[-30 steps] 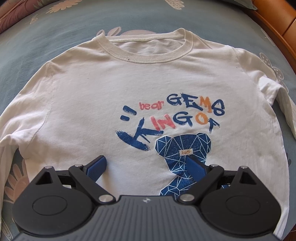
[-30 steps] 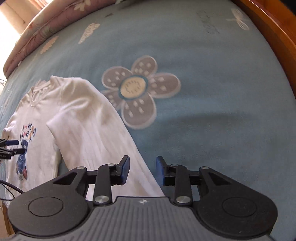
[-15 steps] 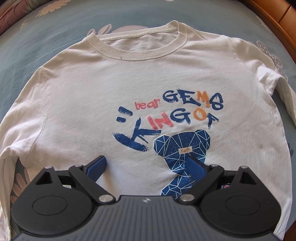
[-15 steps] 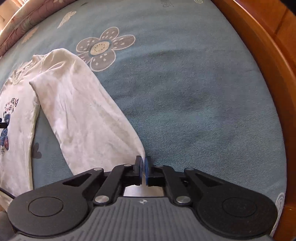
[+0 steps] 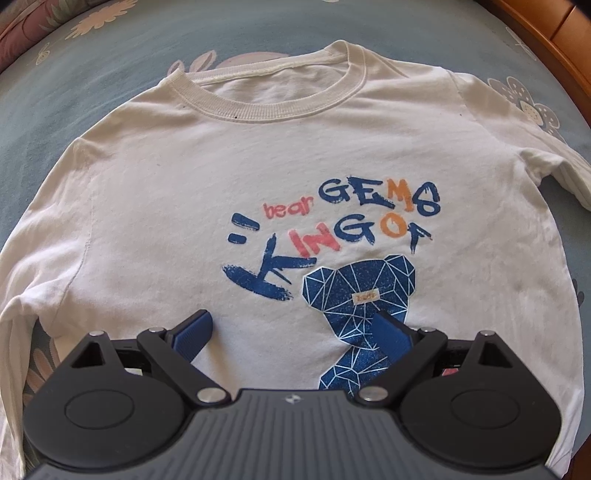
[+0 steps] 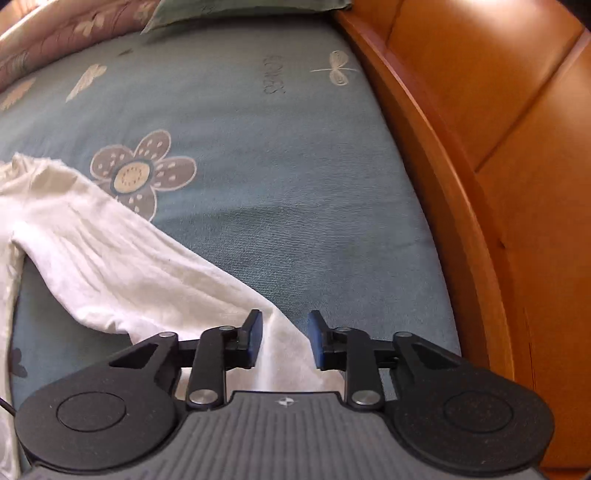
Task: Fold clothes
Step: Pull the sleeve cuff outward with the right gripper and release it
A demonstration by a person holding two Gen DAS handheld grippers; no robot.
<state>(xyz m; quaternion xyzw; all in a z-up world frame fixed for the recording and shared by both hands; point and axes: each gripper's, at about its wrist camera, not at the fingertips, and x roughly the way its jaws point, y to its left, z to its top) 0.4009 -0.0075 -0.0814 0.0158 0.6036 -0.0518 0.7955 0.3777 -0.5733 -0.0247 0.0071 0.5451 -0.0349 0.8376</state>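
Observation:
A white long-sleeved shirt (image 5: 184, 184) with a blue bear print and "bear GEMS KING OF" lettering lies flat, front up, on the bed. My left gripper (image 5: 291, 321) hovers open over the shirt's lower front, one finger over the bear print, holding nothing. In the right wrist view the shirt's right sleeve (image 6: 110, 266) stretches across the sheet toward my right gripper (image 6: 284, 321). That gripper is open, and the sleeve's end lies between and under its fingers. The cuff itself is hidden behind the gripper body.
The bed is covered by a blue-grey sheet (image 6: 277, 166) with flower prints. A curved wooden bed frame (image 6: 480, 147) runs close along the right side. A green pillow (image 6: 240, 7) and a pink floral cover (image 6: 55, 33) lie at the far end.
My right gripper shut on the sleeve's end half a second ago and now stands open again, turned more toward the wooden frame. The left gripper has barely shifted over the shirt.

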